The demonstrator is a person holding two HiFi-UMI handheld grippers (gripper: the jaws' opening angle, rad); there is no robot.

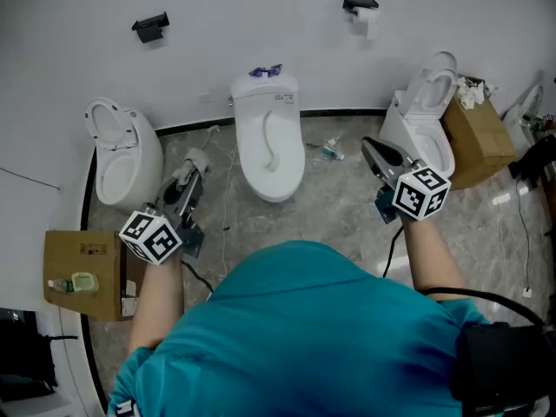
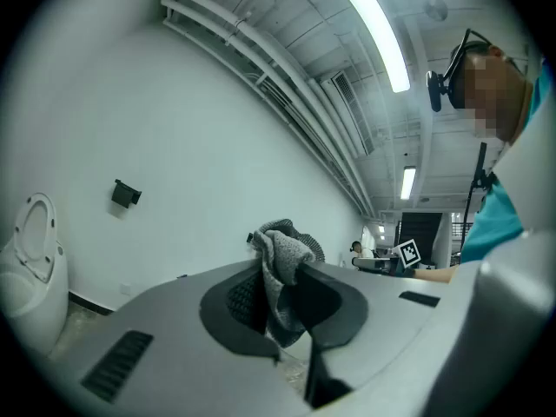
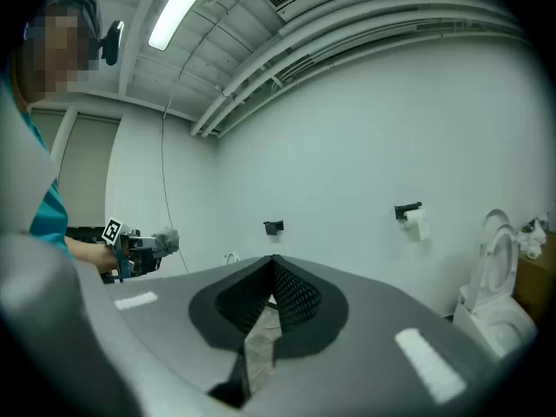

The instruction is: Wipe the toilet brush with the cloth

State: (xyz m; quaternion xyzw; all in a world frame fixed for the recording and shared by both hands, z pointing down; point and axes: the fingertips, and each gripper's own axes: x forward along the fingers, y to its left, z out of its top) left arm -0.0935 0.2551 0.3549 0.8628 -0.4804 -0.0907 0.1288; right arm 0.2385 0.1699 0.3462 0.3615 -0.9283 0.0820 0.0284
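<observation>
A white ceramic toilet stands before the person. The left gripper has its jaws pinched on a grey knitted cloth. The right gripper has its jaws closed on nothing. I see no toilet brush; probably the empty one must first find it and hold it steady.

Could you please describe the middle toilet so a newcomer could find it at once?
Three white toilets stand along the white wall. Take the middle toilet, straight ahead. Unlike the left toilet and the right toilet, whose lids are raised, its lid is down and a small purple thing sits on its tank.
</observation>
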